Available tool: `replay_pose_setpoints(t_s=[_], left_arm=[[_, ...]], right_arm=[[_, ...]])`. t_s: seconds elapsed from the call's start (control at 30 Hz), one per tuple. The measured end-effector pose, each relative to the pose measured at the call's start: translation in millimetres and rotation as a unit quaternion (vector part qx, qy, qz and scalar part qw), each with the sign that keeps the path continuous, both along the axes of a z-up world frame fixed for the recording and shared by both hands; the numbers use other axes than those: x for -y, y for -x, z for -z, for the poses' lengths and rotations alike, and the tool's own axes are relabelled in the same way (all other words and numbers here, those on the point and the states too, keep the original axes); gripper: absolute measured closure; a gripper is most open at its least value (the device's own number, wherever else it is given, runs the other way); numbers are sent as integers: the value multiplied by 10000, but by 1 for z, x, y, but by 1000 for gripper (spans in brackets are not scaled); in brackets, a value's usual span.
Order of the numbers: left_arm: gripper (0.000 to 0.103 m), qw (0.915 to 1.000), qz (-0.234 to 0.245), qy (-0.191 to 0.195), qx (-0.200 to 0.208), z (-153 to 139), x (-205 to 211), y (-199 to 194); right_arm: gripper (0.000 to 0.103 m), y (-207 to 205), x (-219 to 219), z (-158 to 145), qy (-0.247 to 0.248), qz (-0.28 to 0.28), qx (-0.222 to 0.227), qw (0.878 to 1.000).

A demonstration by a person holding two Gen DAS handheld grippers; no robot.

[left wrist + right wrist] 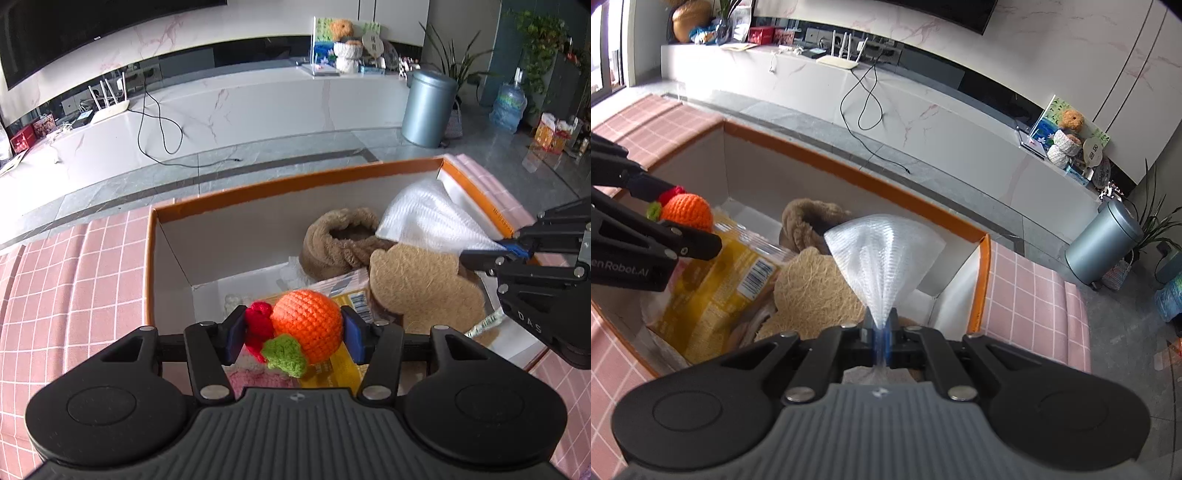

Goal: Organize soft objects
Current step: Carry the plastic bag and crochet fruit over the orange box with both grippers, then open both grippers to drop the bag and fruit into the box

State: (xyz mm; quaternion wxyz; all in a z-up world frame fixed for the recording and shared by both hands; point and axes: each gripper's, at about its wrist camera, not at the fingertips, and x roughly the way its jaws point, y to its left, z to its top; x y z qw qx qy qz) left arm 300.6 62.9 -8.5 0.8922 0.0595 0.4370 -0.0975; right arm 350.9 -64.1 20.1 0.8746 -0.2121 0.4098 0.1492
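My left gripper (293, 334) is shut on a crocheted orange fruit (308, 323) with a green leaf and red bit, held over the near end of an orange-rimmed cardboard box (258, 192). It also shows in the right wrist view (687, 212). My right gripper (882, 341) is shut on a white mesh cloth (884, 247), which fans out above the box; in the left wrist view the cloth (424, 218) hangs at the box's right side. Inside the box lie a brown plush slipper (332, 240), a tan fibre pad (424, 288) and a yellow packet (724, 280).
The box (849, 171) sits on a pink checked cloth (74, 277). Beyond it are grey floor, a white marble TV bench (240, 107) with a router and cable, and a grey bin (428, 107).
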Motion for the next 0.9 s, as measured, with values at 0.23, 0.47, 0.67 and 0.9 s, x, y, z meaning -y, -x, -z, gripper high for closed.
replay_pose_setpoints(t_s=[0.23, 0.47, 0.67, 0.9], left_arm=[[42, 9999, 8, -99, -136, 8, 2, -9], [38, 9996, -76, -264, -115, 10, 5, -16], [25, 9984, -115, -548, 52, 15, 10, -19], [17, 9975, -39, -632, 313, 17, 11, -14]], right_arm=[[97, -4, -4, 10, 334, -7, 38, 9994], [72, 3, 0, 3, 317, -27, 224, 9992], [55, 13, 3, -7, 179, -114, 475, 9986], [41, 21, -5, -14, 123, -368, 656, 9971]])
